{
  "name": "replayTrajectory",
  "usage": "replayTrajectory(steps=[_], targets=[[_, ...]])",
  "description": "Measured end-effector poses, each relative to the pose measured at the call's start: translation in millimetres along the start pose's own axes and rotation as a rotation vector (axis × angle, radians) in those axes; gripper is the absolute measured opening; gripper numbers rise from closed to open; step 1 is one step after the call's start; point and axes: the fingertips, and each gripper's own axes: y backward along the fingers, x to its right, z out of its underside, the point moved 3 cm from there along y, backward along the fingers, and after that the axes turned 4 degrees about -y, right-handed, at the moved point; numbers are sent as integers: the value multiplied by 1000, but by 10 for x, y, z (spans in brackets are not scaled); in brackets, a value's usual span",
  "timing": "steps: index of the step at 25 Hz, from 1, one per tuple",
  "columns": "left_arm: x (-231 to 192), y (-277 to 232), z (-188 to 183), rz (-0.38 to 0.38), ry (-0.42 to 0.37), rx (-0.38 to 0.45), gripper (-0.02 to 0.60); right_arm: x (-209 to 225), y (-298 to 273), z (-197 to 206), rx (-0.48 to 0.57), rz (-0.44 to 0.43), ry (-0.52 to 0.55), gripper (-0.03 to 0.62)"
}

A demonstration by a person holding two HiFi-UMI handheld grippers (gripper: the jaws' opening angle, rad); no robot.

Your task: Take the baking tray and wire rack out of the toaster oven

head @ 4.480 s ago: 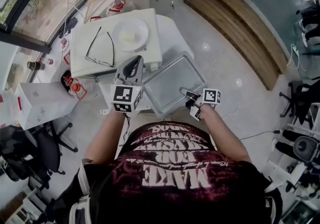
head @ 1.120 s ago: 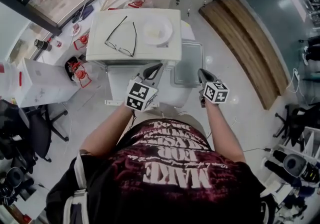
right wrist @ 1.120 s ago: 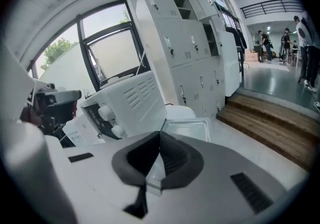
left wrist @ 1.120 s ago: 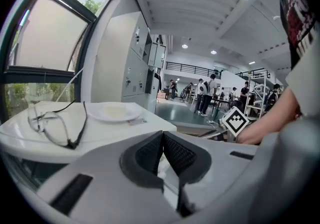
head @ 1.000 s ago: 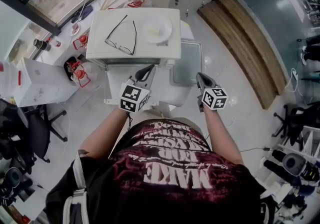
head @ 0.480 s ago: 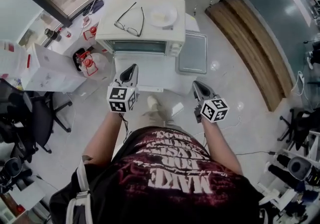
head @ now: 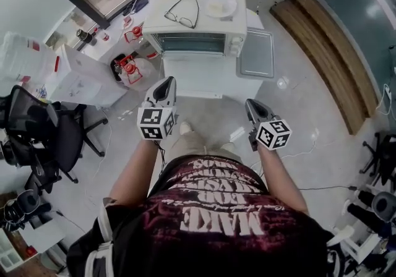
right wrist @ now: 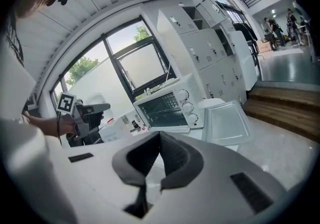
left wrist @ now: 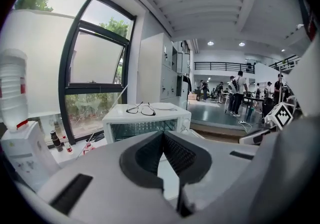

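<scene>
I am holding both grippers level over open grey floor [head: 297, 109], well back from the white table [head: 204, 84], with clear room between its front edge and the jaws. The left gripper [head: 168, 81] is closed, its ribbed dark pads meeting at the tip with nothing between them. The right gripper [head: 249, 104] is likewise closed and empty.

The toaster oven [head: 189, 42] is sitting at the back of the table, a boxy white shell with a glass door that looks shut and round knobs on its right side. The baking tray [head: 257, 53], a shallow rectangle of dull grey metal with a raised rim, is lying flat on the table just right of the oven, along the table's right edge. I am not making out the wire rack in any view.

A pair of glasses [head: 181, 15] and a pale plate [head: 221, 6] are resting on the oven's top. To the left, a white box [head: 80, 78], red-capped bottles [head: 127, 67] and a black office chair [head: 37, 136] are crowding that side. A wooden step [head: 322, 34] is bounding the floor on the right.
</scene>
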Motion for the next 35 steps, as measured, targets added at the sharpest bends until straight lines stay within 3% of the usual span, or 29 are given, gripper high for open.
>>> replayTrajectory(steps=[4,11,20,27,35], targets=[[-236,81,36,5,-21,2,6,-210,-141,-96,11,15,43,3],[-889,130,15,67,-60,5,6,-733,-732,-105,17,39,23,3],[-1667,67,-38,110,-21,58,6,-1324,-1368,-113,2,62,41,3],[-1839,-20,13,169,-17,69,6,-1484,-1527,-55,3,95,-2,3],[-1959,-309,-48,142,-26,57,6,-1343,-1725,-72,28,46,-100,3]])
